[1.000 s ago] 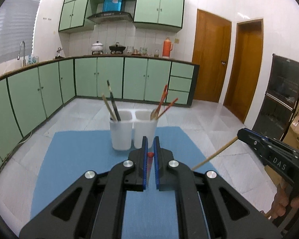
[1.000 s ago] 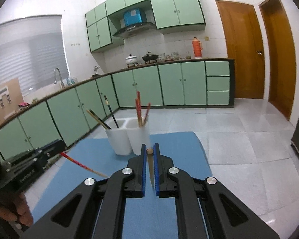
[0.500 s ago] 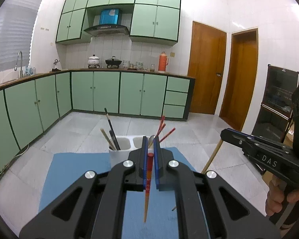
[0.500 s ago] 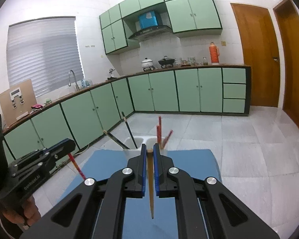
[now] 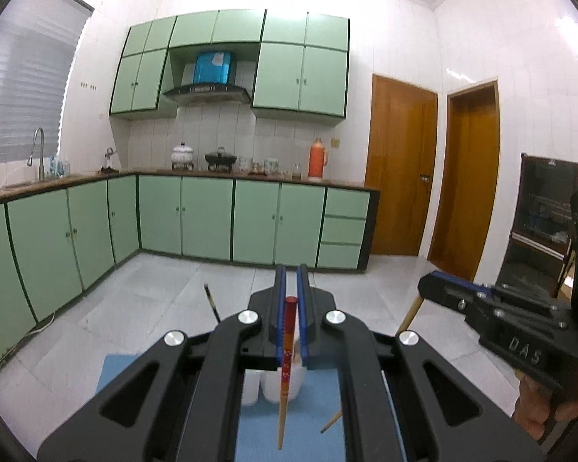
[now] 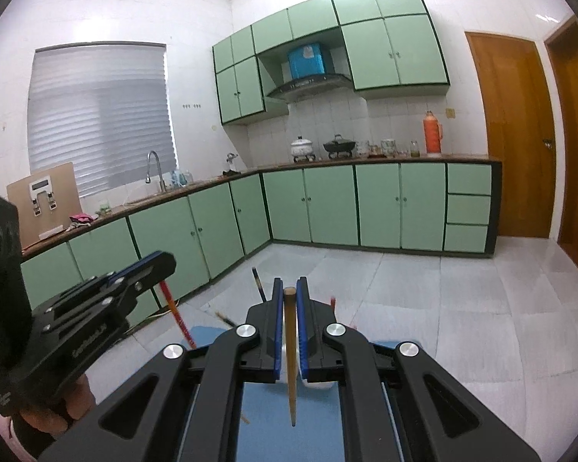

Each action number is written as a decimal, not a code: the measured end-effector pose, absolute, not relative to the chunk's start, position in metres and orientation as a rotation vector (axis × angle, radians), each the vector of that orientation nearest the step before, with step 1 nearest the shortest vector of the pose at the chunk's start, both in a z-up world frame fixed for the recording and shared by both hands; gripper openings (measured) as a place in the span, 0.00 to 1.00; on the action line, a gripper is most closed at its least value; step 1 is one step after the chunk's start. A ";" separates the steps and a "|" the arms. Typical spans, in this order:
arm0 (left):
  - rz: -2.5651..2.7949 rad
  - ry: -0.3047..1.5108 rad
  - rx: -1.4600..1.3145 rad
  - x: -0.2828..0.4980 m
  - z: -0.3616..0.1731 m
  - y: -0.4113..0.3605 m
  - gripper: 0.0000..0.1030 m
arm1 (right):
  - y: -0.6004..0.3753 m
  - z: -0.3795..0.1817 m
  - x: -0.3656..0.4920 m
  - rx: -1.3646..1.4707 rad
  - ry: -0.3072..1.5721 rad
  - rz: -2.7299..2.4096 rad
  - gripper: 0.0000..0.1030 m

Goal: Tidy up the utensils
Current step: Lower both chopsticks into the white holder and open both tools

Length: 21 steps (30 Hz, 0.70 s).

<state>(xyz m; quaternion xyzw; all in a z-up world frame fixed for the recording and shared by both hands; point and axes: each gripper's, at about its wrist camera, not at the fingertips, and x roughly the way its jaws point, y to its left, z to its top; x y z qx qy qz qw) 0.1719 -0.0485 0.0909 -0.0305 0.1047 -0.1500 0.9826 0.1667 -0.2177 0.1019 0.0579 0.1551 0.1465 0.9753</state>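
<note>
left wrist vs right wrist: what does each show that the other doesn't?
Left wrist only: the red chopstick hanging between the left gripper's fingers, and a dark cabinet at far right.

Right wrist only: the tan wooden chopstick hanging in the right gripper, and a board leaning on the counter by the sink.

Both: blue mat, white holder, green cabinets, orange thermos, and the opposite gripper with its chopstick.

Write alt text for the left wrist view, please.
A handheld gripper pinches a red chopstick upright above a white holder on a blue mat. Another gripper at right holds a tan chopstick.
</note>
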 end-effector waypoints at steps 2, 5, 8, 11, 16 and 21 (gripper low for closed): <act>-0.298 0.190 -0.065 0.179 0.100 -0.049 0.04 | -0.216 0.110 0.174 0.113 0.298 0.298 0.06; -0.292 0.160 -0.068 0.189 0.112 -0.053 0.04 | -0.215 0.122 0.187 0.115 0.277 0.301 0.06; -0.277 0.134 -0.061 0.203 0.122 -0.057 0.04 | -0.215 0.135 0.203 0.118 0.253 0.304 0.06; -0.261 0.119 -0.052 0.217 0.128 -0.062 0.04 | -0.214 0.144 0.218 0.110 0.234 0.296 0.06; -0.238 0.119 -0.057 0.248 0.125 -0.064 0.04 | -0.213 0.148 0.246 0.106 0.223 0.284 0.06; -0.223 0.136 -0.058 0.277 0.110 -0.064 0.04 | -0.210 0.133 0.276 0.091 0.245 0.262 0.06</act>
